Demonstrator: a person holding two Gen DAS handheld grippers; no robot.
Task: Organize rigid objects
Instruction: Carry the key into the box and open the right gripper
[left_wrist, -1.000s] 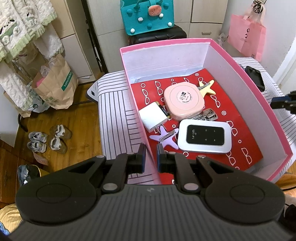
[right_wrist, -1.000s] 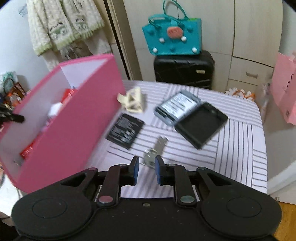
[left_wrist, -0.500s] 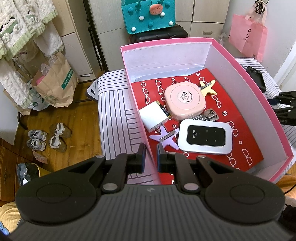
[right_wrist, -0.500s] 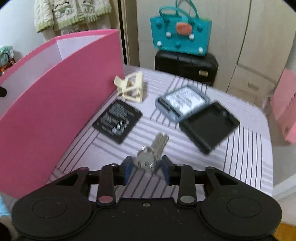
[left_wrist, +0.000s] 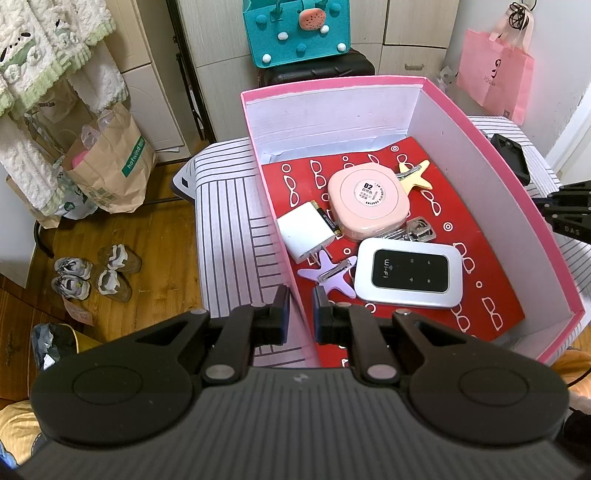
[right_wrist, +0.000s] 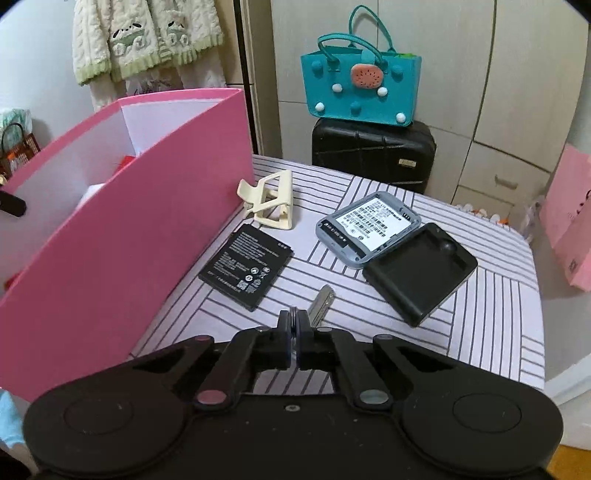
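My right gripper (right_wrist: 294, 325) is shut on the ring of a silver key (right_wrist: 322, 304) lying on the striped table (right_wrist: 491, 317). Ahead of it lie a black battery (right_wrist: 245, 267), a cream phone stand (right_wrist: 271, 201), a grey router back (right_wrist: 367, 229) and a black case (right_wrist: 419, 271). The pink box (right_wrist: 122, 240) stands to its left. My left gripper (left_wrist: 298, 312) is shut on the box's near left wall (left_wrist: 275, 236). Inside lie a Wi-Fi router (left_wrist: 408, 277), a pink round case (left_wrist: 367, 199), a white charger (left_wrist: 304, 234), a purple star clip (left_wrist: 328, 273) and a yellow star clip (left_wrist: 415, 177).
A black suitcase (right_wrist: 373, 155) with a teal bag (right_wrist: 360, 88) stands behind the table. A pink bag (right_wrist: 570, 229) hangs at the right. The floor, shoes (left_wrist: 94, 273) and a paper bag (left_wrist: 110, 170) lie left of the table.
My right gripper came down over the key, opened around its ring, then closed on it. My left gripper has kept its hold on the box wall.
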